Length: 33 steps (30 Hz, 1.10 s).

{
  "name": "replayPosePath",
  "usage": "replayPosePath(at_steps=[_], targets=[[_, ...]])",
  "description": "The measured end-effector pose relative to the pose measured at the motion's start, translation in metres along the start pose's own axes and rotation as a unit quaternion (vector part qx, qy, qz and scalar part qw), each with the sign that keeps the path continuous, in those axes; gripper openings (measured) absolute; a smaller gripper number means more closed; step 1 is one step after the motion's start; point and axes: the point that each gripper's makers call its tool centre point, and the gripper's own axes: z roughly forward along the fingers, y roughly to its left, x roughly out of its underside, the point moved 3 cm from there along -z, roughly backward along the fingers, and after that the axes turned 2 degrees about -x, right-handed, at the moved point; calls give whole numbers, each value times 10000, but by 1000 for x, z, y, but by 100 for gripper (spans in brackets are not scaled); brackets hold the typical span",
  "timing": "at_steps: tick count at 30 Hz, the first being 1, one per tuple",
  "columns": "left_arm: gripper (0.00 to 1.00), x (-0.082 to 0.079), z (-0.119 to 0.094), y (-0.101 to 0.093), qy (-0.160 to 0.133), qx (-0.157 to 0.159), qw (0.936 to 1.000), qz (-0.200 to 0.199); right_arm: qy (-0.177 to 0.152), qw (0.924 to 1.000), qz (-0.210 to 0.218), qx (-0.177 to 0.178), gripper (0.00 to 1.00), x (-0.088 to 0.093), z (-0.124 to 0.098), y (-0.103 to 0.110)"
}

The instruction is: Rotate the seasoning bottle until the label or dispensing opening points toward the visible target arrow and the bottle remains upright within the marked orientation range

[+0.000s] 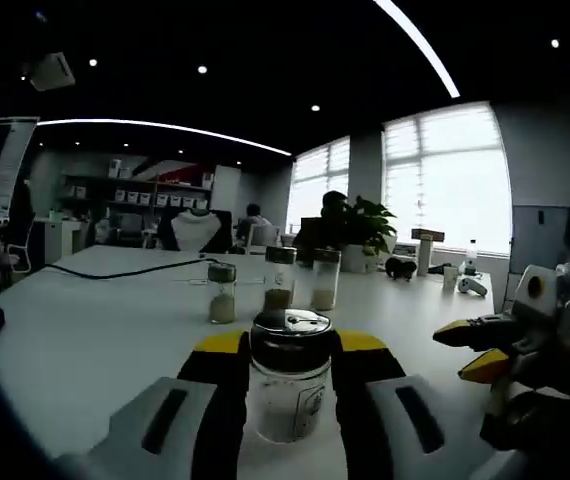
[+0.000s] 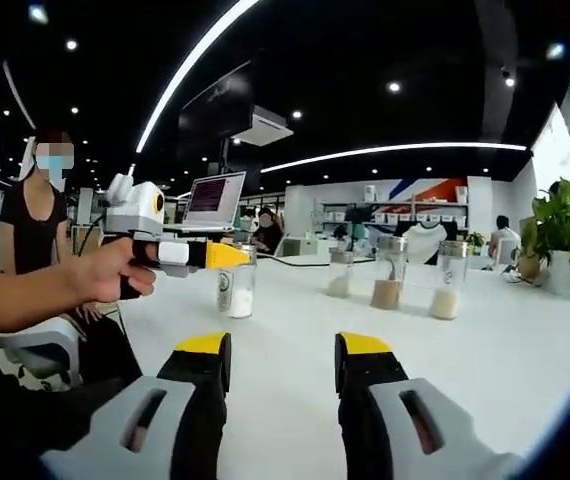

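Bottles (image 1: 289,375): one clamped in left hand-held gripper (image 1: 287,360), three behind; right hand-held gripper (image 2: 283,362) released

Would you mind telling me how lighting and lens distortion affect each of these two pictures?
Left gripper view: the windows are blown out white, the room stays dim, and the ceiling light strip bows from the fisheye; the seasoning bottle between the left tongs looks sharp. Right gripper view: brighter table, curved light strips, edges smeared near the plant.
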Motion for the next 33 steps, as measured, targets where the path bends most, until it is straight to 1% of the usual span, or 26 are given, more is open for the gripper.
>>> replayPosePath(at_steps=[2,4,7,8,10,13,15,18,20,22,26,28,30,32,33], targets=[[33,2,1,8,71,-35,10000,-13,1,10000,19,9,41,0,0,-1],[33,3,1,11,121,-20,9999,55,-13,10000,33,10,41,0,0,-1],[33,2,2,16,138,103,9997,198,28,10000,40,-23,40,2,1,0],[33,1,2,19,166,161,9996,158,45,10000,32,-35,40,3,2,1],[33,0,2,22,141,183,9996,180,36,10000,33,-26,40,3,2,0],[33,-1,3,24,203,261,9988,350,31,10000,41,-27,40,2,1,0],[33,-1,2,26,202,290,9988,331,32,10000,43,-14,40,3,1,-1],[33,0,0,27,155,436,9983,364,7,9999,113,-19,40,3,1,-1],[33,0,-1,28,113,517,9981,310,10,9999,134,-18,40,4,2,-1],[33,1,-1,31,92,499,9984,229,5,9999,150,-27,40,5,2,-1],[34,4,-1,35,133,452,9984,314,9,9999,165,-47,40,6,3,1],[34,5,-1,37,90,473,9986,240,15,9998,183,-35,40,7,3,0],[34,6,-1,37,71,492,9986,178,6,9998,214,-31,39,7,3,-1],[34,6,-2,36,59,442,9989,168,7,9997,255,-28,39,8,3,-2],[34,6,-2,34,65,436,9987,263,16,9996,290,-25,39,9,3,-3]])
